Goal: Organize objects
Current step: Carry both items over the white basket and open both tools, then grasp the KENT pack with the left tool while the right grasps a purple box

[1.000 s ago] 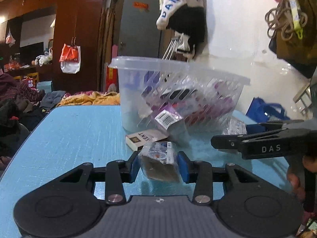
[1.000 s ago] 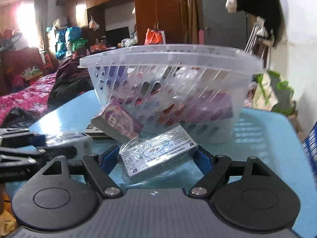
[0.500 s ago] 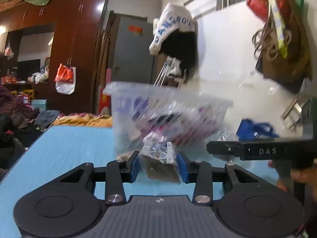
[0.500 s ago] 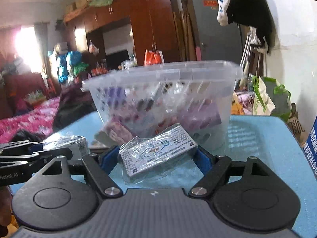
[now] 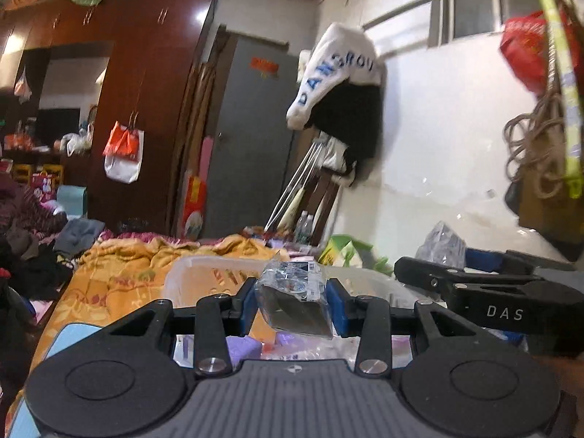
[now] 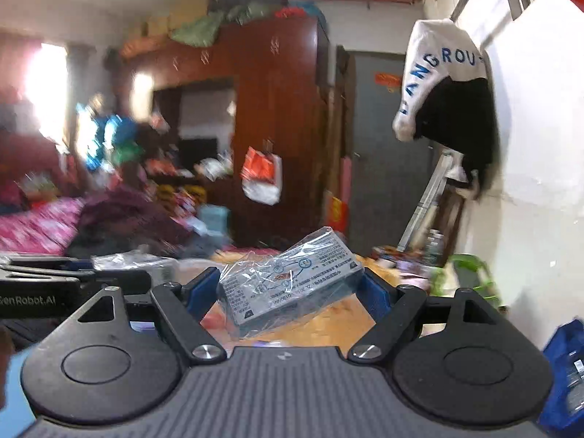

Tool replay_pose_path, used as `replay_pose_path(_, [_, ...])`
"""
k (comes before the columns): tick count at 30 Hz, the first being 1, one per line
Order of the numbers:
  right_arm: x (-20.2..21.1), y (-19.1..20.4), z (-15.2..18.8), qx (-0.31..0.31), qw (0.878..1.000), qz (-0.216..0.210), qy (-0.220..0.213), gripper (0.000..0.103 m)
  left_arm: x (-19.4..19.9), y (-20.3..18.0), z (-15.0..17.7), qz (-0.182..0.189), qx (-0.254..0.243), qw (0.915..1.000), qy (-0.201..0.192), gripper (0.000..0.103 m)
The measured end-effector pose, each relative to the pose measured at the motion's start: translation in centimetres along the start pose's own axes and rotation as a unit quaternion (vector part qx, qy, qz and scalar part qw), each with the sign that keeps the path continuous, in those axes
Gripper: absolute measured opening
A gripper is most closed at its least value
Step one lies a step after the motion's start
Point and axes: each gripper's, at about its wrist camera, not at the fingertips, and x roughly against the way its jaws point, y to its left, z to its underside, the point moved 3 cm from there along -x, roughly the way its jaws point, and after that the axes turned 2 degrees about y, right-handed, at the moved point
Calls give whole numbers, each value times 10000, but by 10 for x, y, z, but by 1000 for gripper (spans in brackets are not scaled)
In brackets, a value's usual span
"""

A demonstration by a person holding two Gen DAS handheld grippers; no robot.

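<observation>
My left gripper (image 5: 292,301) is shut on a small plastic-wrapped box (image 5: 294,303), held above the rim of the clear plastic basket (image 5: 204,273). Purple and pink packets (image 5: 248,348) lie in the basket below it. My right gripper (image 6: 288,294) is shut on a plastic-wrapped grey box with printed text (image 6: 288,292), raised high. The right gripper shows at the right of the left wrist view (image 5: 492,299), and the left gripper at the left of the right wrist view (image 6: 73,288). The two grippers are side by side.
The blue table edge (image 5: 73,332) shows at lower left. An orange blanket (image 5: 120,273) lies on the bed behind. A wooden wardrobe (image 5: 146,109), a grey door (image 5: 248,146) and a hanging jacket (image 5: 339,91) stand beyond. A blue bag (image 6: 565,372) is at the right.
Both grippers have risen from table level with their boxes still held. The basket, first in front at eye level, is now below the left gripper.
</observation>
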Motion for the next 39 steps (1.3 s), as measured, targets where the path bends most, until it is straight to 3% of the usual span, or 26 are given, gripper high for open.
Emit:
replay_pose_path(2, [-12,-1,2,-38,9999,-13,130,88,-14,-2,-2,-96,-127,9999,-13,47])
replay_pose_path(4, [-12,-2,7,-77,9993,222,296,97,-23,-4,1,-405,-307,9986,141,67])
replay_pose_path(6, [5,-1,14,-77,9995,288,118,103,-16,0,5,-575,-335,9977,85,68])
replay_pose_path(12, [52,9,48,-362,9982,-481,62,103,40,27,27,-202,72,9996,-166,84])
replay_pose_path(16, [52,30,82,-437,9938,-947,395,103,65,48,63,-280,242,9993,15,84])
replay_pose_path(22, [17,56,109,-672,9863,-1177,942,103,81,78,103,-333,620,9971,302,84])
replay_pose_path(25, [-3,70,115,-851,9832,-1135,1153,103,84,85,111,-472,649,9965,250,84])
replay_pose_path(29, [-10,97,122,-523,9880,-912,1131,103,83,89,117,-516,696,9959,275,84])
replay_pose_path(35, [-11,110,121,-85,9910,-703,1133,88,79,91,129,-439,686,9958,417,84])
replay_pose_path(37, [-12,108,123,-98,9901,-692,1215,65,76,89,131,-406,656,9959,474,84])
replay_pose_path(39, [-13,107,124,-112,9890,-797,1241,57,74,86,133,-373,585,9963,515,84])
